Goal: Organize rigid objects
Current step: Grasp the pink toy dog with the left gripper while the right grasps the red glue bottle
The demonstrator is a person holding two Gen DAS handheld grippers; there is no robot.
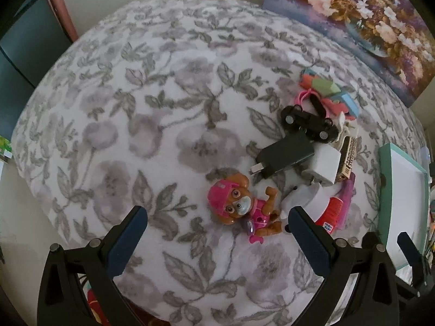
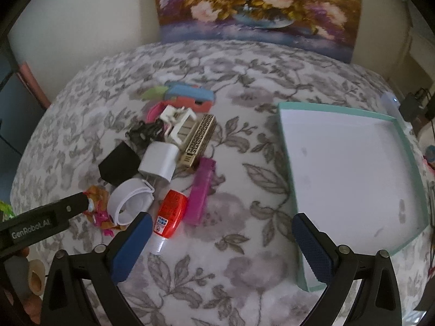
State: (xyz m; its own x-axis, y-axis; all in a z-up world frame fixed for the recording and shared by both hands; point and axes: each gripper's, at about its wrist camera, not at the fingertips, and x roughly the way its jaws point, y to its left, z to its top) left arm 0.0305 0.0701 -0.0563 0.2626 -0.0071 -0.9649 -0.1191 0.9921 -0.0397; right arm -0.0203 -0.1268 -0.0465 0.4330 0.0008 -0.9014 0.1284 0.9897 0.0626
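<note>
Hovering wide open and empty, the left gripper frames the puppy figure on the floral bedspread, so a first pick seems in hand; closing on the figure and carrying it right to the tray looks like the next move. Beyond it lie a black charger, a white charger and a black toy car. Only the right wrist view shows the right gripper, likewise spread and empty, and the whole bare teal-rimmed tray.
</note>
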